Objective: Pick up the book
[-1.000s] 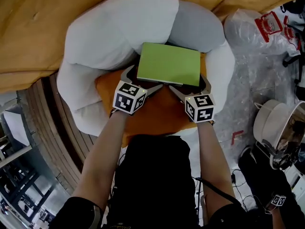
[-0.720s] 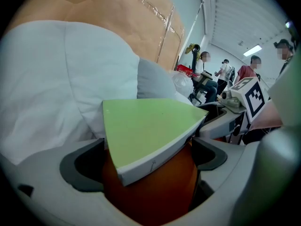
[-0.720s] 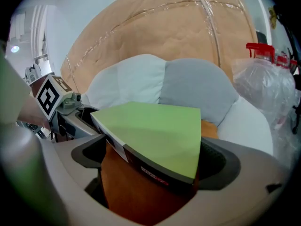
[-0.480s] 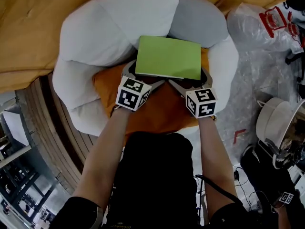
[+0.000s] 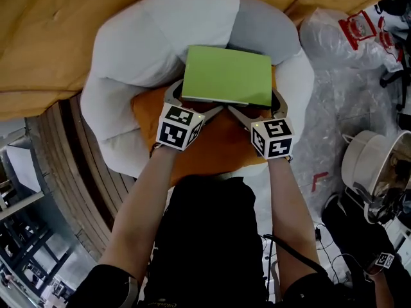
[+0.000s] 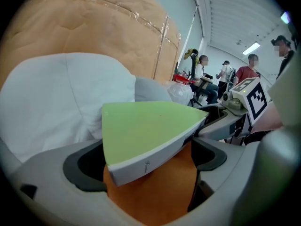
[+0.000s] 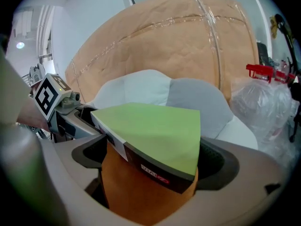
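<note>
A green-covered book (image 5: 226,76) is held level just above an orange cushion (image 5: 218,147) that lies on a white and grey beanbag seat (image 5: 148,43). My left gripper (image 5: 191,104) has the book's near left corner (image 6: 146,126) wedged between its jaws. My right gripper (image 5: 257,108) holds the near right corner (image 7: 155,126) in the same way. In both gripper views the corner spans the gap from jaw to jaw, with the cushion (image 7: 141,192) showing underneath. The jaw tips are hidden under the book in the head view.
A large shape wrapped in brown paper (image 5: 51,31) rises behind the seat. A clear plastic bag (image 5: 334,37) and a white round appliance (image 5: 379,165) lie to the right. Curved wooden slats (image 5: 70,172) run along the left. Several people (image 6: 244,72) stand far off.
Both grippers and the book have shifted slightly up and away from me over the cushion. The hold on the two near corners looks the same.
</note>
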Tool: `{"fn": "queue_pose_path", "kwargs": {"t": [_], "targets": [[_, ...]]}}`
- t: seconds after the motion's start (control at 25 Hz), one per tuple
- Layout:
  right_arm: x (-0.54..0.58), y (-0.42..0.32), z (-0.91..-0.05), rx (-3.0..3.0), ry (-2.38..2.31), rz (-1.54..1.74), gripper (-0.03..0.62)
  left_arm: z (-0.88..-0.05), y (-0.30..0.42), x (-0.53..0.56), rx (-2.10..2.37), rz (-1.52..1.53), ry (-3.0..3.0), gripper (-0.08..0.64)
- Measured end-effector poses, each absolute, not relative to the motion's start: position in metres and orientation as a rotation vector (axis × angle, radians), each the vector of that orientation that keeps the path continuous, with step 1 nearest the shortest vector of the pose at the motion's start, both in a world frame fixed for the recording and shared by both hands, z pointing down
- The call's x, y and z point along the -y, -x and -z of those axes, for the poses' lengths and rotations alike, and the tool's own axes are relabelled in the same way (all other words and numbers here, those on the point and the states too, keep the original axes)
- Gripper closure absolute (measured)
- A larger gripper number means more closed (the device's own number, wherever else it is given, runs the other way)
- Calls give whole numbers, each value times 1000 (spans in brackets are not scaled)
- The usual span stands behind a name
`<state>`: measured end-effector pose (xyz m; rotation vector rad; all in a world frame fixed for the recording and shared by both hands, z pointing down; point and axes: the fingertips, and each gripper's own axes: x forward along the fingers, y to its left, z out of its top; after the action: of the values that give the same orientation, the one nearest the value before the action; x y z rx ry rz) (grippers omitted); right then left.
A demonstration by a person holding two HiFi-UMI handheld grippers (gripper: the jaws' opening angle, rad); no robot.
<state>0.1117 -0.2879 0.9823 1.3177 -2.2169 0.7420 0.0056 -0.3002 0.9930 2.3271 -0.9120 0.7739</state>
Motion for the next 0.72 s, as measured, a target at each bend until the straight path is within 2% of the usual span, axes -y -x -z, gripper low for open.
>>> {"fn": "queue_pose_path", "kwargs": {"t": [0.36, 0.72], "targets": [[274, -108, -865, 2254, -1316, -672, 35, -876, -2, 284, 965, -746, -2352, 3], [260, -106, -690, 2336, -1352, -505, 35, -702, 0, 269, 1064, -664, -2442, 3]]}}
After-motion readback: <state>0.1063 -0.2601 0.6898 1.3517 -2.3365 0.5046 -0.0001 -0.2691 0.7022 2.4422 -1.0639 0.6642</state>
